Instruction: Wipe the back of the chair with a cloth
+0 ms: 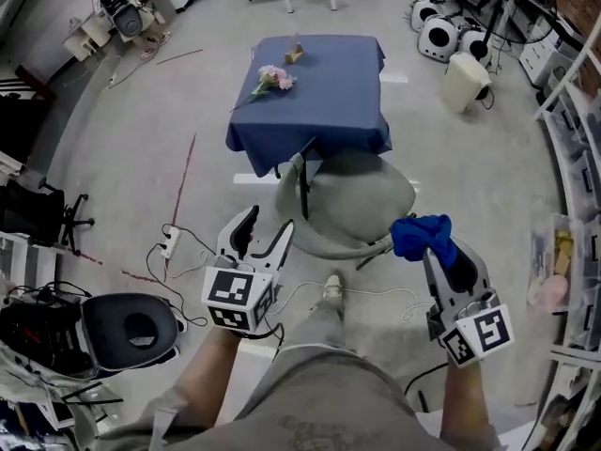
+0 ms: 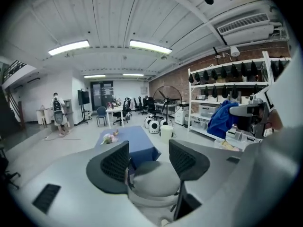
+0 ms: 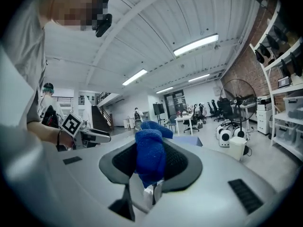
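A grey chair (image 1: 349, 200) stands just in front of me, its curved back rim toward me, tucked against a table under a blue cover (image 1: 310, 92). My right gripper (image 1: 434, 248) is shut on a blue cloth (image 1: 423, 235), held to the right of the chair and apart from it. In the right gripper view the cloth (image 3: 150, 154) bulges up between the two jaws. My left gripper (image 1: 269, 221) is open and empty at the chair's left edge. In the left gripper view the chair (image 2: 156, 178) shows between the spread jaws, and the cloth (image 2: 222, 119) shows at the right.
A pink flower bunch (image 1: 272, 80) and a small box lie on the table. A power strip with cables (image 1: 169, 242) lies on the floor at left, beside a black stool (image 1: 131, 327). White machines and a bin (image 1: 467, 81) stand at back right, and shelving (image 1: 563, 252) runs along the right.
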`<state>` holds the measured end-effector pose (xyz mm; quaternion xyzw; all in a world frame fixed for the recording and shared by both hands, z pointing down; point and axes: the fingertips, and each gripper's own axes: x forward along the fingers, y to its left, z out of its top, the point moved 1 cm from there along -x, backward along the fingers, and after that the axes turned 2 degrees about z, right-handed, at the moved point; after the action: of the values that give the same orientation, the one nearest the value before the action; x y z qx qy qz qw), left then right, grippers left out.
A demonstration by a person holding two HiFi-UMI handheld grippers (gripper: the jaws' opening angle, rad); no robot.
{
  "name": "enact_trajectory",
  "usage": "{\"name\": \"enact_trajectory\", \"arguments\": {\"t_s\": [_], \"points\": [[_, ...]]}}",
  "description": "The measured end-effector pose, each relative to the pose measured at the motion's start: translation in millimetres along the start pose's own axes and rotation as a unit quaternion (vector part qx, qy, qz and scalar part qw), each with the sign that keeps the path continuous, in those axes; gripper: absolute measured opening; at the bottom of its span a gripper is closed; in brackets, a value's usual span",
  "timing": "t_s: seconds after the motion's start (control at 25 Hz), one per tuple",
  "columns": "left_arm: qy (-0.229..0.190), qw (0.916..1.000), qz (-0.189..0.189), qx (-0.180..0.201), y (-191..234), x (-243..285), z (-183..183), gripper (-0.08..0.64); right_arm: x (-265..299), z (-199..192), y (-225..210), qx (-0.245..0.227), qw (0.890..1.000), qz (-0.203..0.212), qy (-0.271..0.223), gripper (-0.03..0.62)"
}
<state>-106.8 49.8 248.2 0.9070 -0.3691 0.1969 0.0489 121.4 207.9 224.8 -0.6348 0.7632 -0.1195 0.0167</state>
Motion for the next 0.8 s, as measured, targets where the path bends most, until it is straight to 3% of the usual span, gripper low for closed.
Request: {"name": "enact_trajectory", "arguments": {"t_s": [0.2, 0.44, 0.8], "points": [[0.061, 0.9979, 0.001, -0.024, 41, 56, -38, 0.272, 86, -21, -14, 0.015, 0.999, 0.029, 0.032, 0.135], [0.137, 0.9893, 0.001, -0.051, 82, 118, -90, 0.273, 187, -65, -35, 0.048, 0.994, 0.059, 0.076, 0.135], [0.239, 0.9625, -0.02, -0.126, 109, 167, -180, 0.282, 292, -147, -62, 0.079, 0.983, 0.075, 0.146, 0.137]]}}
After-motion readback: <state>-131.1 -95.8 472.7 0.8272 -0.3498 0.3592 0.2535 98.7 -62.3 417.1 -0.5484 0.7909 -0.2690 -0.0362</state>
